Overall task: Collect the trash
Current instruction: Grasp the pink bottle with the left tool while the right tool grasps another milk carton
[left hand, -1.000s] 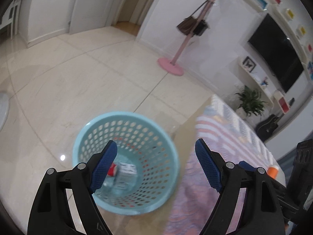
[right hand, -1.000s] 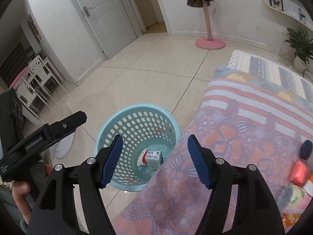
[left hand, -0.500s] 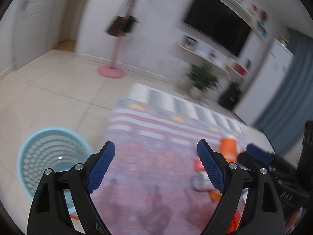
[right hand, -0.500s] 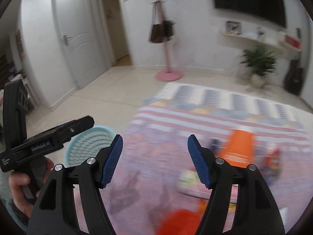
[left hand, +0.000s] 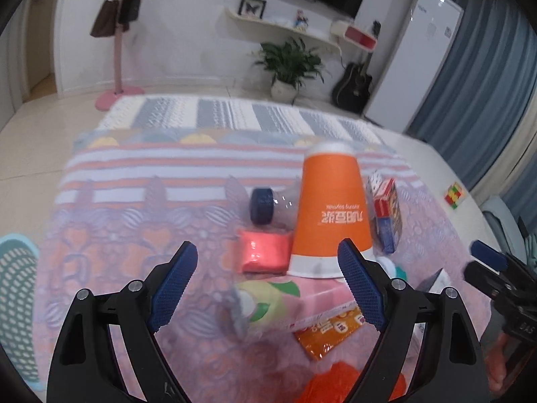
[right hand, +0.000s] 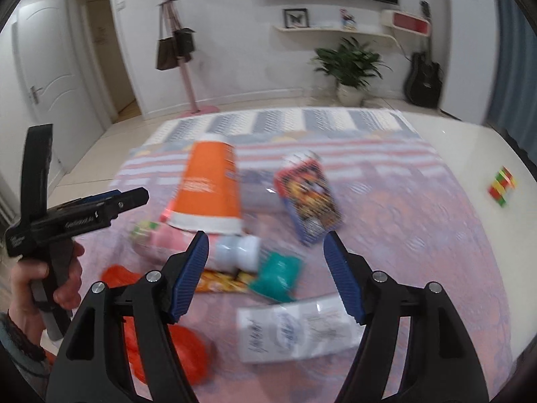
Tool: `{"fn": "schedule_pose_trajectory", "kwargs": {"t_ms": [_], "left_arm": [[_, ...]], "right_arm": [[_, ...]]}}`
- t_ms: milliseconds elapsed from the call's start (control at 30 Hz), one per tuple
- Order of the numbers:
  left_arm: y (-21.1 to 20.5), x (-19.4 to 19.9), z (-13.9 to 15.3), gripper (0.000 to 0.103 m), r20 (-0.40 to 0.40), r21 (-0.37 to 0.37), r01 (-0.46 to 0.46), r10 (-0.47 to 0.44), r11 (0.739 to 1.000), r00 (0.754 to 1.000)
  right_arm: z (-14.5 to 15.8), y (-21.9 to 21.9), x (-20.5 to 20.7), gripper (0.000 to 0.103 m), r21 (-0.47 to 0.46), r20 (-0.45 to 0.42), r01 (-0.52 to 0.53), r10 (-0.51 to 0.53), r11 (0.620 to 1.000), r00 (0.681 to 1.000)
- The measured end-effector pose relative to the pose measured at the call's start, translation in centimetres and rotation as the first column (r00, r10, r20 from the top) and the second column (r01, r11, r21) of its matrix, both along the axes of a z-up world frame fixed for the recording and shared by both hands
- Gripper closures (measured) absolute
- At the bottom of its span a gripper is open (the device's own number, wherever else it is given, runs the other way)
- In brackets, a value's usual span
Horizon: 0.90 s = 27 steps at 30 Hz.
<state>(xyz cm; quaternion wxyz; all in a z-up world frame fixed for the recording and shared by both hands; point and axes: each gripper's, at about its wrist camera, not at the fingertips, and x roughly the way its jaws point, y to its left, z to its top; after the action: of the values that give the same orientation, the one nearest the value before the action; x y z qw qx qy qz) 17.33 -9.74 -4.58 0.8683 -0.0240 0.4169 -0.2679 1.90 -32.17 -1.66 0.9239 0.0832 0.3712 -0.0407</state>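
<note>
Our left tongs [left hand: 266, 278] and right tongs [right hand: 266, 272] gape wide, holding nothing | trash on the rug [left hand: 141, 228], bin [left hand: 15, 288] at left | orange cup [left hand: 330, 215] looks light, squashy: we'd pinch its sides softly

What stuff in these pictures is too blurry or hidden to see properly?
- Clear bottle, left wrist view: body hidden behind the orange cup.
- White wrapper, right wrist view: print too blurred to read.
- Basket, left wrist view: cut off by the left edge, inside unseen.
- Red bag, right wrist view: partly behind the right hand-held gripper.
</note>
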Motion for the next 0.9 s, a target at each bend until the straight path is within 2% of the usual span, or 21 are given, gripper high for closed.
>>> {"fn": "schedule_pose_trajectory", "kwargs": {"t_ms": [133, 267, 400, 467, 533, 633, 767, 900], "left_arm": [[-1.4, 0.5, -2.2, 0.031, -0.088, 0.011, 0.057, -0.056, 0.998, 0.995], [-1.6, -0.7, -2.3, 0.032, -0.103, 0.061, 0.137, -0.130, 0.989, 0.986], [-1.6, -2.8, -1.9, 0.032, -0.148, 0.055, 0.240, -0.229, 0.969, 0.962], [-2.2, -3.9, -1.9, 0.032, -0.180, 0.044, 0.320, -0.308, 0.946, 0.934], [-3.0, -4.9, -1.9, 0.031, -0.178, 0.056, 0.371, -0.356, 0.927, 0.917], [-4.4, -5.1, -2.2, 0.030, -0.156, 0.114, 0.366, -0.348, 0.923, 0.925], [-6.0, -4.4, -2.8, 0.030, -0.164, 0.112, 0.338, -0.319, 0.934, 0.934], [-7.8, -4.3, -3.3, 0.030, -0.168, 0.126, 0.340, -0.318, 0.932, 0.933]], "right_arm": [[-1.2, -1.0, -1.8, 0.036, -0.014, -0.042, 0.020, -0.020, 1.000, 0.999], [-3.1, -1.7, -3.4, 0.036, -0.006, -0.107, 0.046, -0.047, 0.999, 0.993], [-4.8, -3.5, -4.1, 0.033, 0.099, -0.156, 0.103, -0.087, 0.990, 0.984], [-5.5, -4.5, -3.9, 0.027, 0.158, -0.187, 0.150, -0.119, 0.976, 0.975], [-5.8, -5.2, -3.6, 0.022, 0.212, -0.203, 0.187, -0.143, 0.959, 0.969], [-5.9, -6.1, -2.8, 0.014, 0.282, -0.216, 0.243, -0.185, 0.928, 0.959], [-6.7, -6.6, -0.8, 0.014, 0.329, -0.271, 0.294, -0.209, 0.897, 0.940], [-7.8, -6.2, 0.7, 0.014, 0.311, -0.325, 0.327, -0.223, 0.893, 0.919]]}}
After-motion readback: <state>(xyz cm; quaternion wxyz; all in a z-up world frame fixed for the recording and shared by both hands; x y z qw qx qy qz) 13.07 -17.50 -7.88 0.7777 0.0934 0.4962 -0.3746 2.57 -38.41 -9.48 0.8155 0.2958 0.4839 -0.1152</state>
